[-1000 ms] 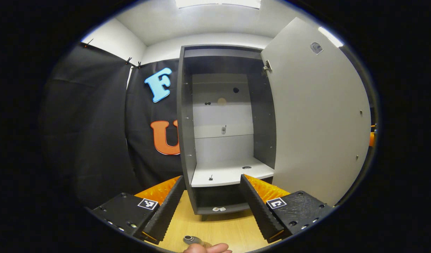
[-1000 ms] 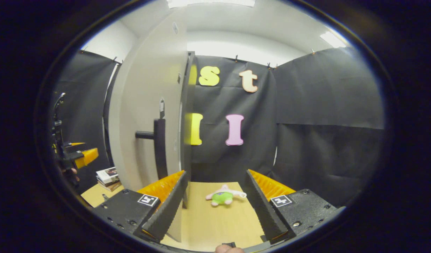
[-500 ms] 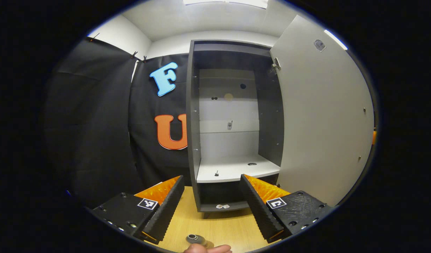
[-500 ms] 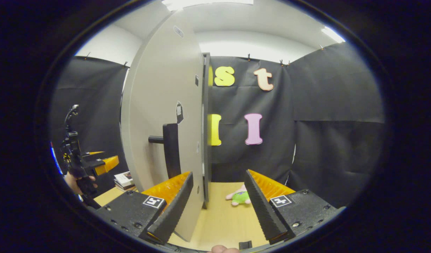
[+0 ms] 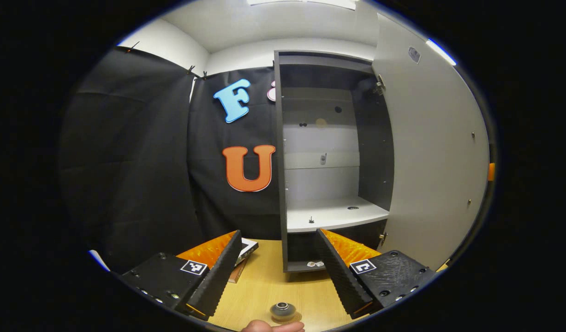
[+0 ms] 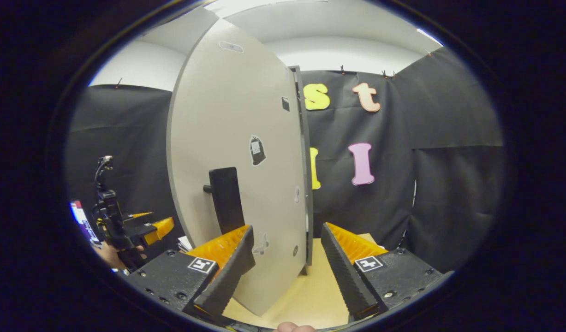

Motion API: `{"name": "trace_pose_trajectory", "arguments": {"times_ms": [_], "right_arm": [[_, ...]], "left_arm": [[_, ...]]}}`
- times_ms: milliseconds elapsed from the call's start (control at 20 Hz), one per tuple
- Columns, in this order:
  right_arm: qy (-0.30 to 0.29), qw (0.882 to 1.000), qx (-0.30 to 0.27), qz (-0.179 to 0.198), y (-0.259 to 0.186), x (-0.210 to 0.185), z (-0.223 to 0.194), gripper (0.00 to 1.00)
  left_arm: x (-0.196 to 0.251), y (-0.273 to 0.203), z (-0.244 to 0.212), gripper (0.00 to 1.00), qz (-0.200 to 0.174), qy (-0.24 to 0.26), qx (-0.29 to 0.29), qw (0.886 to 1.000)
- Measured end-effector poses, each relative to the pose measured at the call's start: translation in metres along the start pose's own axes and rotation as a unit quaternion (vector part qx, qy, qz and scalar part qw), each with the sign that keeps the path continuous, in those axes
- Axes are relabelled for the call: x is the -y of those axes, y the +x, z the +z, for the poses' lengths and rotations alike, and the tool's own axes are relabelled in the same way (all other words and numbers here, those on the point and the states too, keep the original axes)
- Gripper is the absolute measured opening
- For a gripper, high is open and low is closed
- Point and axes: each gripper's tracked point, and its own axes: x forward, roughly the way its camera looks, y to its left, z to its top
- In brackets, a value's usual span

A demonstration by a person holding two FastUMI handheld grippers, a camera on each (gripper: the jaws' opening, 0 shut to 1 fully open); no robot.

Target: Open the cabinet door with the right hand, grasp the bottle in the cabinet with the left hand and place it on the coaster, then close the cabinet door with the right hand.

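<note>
The dark cabinet stands open, its white shelf bare. Its pale door is swung out to the right. A small dark-capped bottle, seen from above, stands on the wooden table on a round coaster, low between the fingers of my left gripper, which is open and holds nothing. My right gripper is open at the door's outer face, just right of the black handle. The door's lower part lies between its fingers. The left gripper shows at far left.
A stack of books lies on the table left of the cabinet. Black cloth walls close in on all sides. A hand holds the left gripper. A thumb shows at the bottom edge.
The left gripper has drawn back and turned left, so the bottle shows more fully. The right gripper has swung round to face the door's outer side; the plush toy is now hidden.
</note>
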Motion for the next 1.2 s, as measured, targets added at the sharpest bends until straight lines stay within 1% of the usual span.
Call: {"name": "trace_pose_trajectory", "arguments": {"times_ms": [100,150,200,300,450,600,650,700,800,850,900,1000,1050,1100,1150,1200], "right_arm": [[-0.003,1.0,0.001,0.01,0.004,-0.009,-0.001,0.95],[-0.001,1.0,0.001,0.016,0.007,-0.011,-0.001,0.92],[0.002,1.0,0.0,0.023,0.012,-0.015,-0.002,0.95],[0.001,0.999,-0.005,0.037,0.027,-0.029,-0.002,0.95],[0.006,0.998,-0.008,0.058,0.038,-0.049,-0.001,0.95],[0.018,0.997,-0.013,0.077,0.052,-0.067,-0.001,0.95],[0.024,0.996,-0.01,0.082,0.055,-0.075,0.0,0.95],[0.027,0.996,-0.004,0.087,0.059,-0.08,0.003,0.92],[0.025,0.995,0.004,0.094,0.072,-0.088,0.005,0.92],[0.023,0.995,0.005,0.099,0.08,-0.094,0.005,0.95],[0.023,0.994,-0.001,0.105,0.085,-0.1,0.002,0.95],[0.026,0.993,-0.007,0.111,0.089,-0.105,0.0,0.95],[0.028,0.994,-0.004,0.11,0.091,-0.105,0.001,0.93],[0.027,0.994,-0.003,0.108,0.092,-0.103,0.003,0.95],[0.023,0.994,-0.002,0.103,0.093,-0.099,0.004,0.92],[0.021,0.995,0.0,0.098,0.091,-0.095,0.004,0.92]], "left_arm": [[-0.011,-0.003,0.0,0.96,0.008,0.0,0.003,1.0],[-0.016,-0.005,-0.001,0.96,0.011,0.0,0.004,1.0],[-0.02,-0.005,-0.003,0.96,0.013,-0.001,0.004,1.0],[-0.03,-0.008,-0.004,0.96,0.022,0.002,0.003,1.0],[-0.048,-0.013,-0.007,0.96,0.036,0.005,0.003,0.999],[-0.061,-0.015,-0.014,0.96,0.04,0.005,-0.006,0.999],[-0.067,-0.016,-0.016,0.96,0.042,0.004,-0.009,0.999],[-0.073,-0.017,-0.018,0.96,0.044,0.002,-0.011,0.999],[-0.085,-0.017,-0.022,0.96,0.049,0.001,-0.015,0.999],[-0.091,-0.017,-0.024,0.96,0.052,0.001,-0.018,0.998],[-0.096,-0.017,-0.025,0.96,0.055,0.001,-0.02,0.998],[-0.106,-0.019,-0.026,0.96,0.06,0.002,-0.023,0.998],[-0.111,-0.019,-0.025,0.96,0.064,0.002,-0.022,0.998],[-0.114,-0.017,-0.026,0.96,0.065,0.0,-0.022,0.998],[-0.115,-0.015,-0.027,0.96,0.065,-0.002,-0.023,0.998],[-0.116,-0.013,-0.028,0.96,0.064,-0.004,-0.024,0.998]]}}
